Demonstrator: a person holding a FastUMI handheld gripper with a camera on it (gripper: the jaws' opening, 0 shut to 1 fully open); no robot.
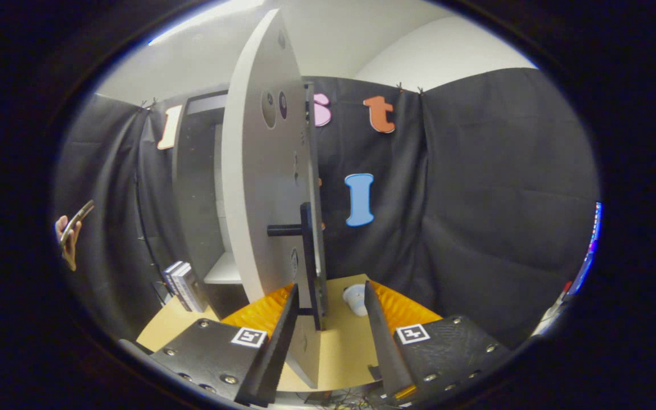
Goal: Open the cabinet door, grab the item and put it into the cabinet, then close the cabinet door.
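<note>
The tall grey cabinet (197, 188) stands on the light wooden counter (342, 347) against the booth's black cloth wall (476, 199), with a white shelf (224, 272) showing inside its open front. Its flat white cabinet door (259, 188) is swung out towards the camera and seen nearly edge-on, the lower edge of the door lying between the two fingers. A long black bar handle (307, 262) runs down the door's edge on short posts. The gripper (328, 310) is held with its jaws released and spread wide, one finger on each side of the door and handle; neither presses on anything. The small round white item (355, 298) lies on the counter just ahead of the right finger, outside the cabinet. Two upright books (183, 285) lean beside the cabinet's base. Off to the left, a person's hand (69, 236) holds a phone (77, 219).
</note>
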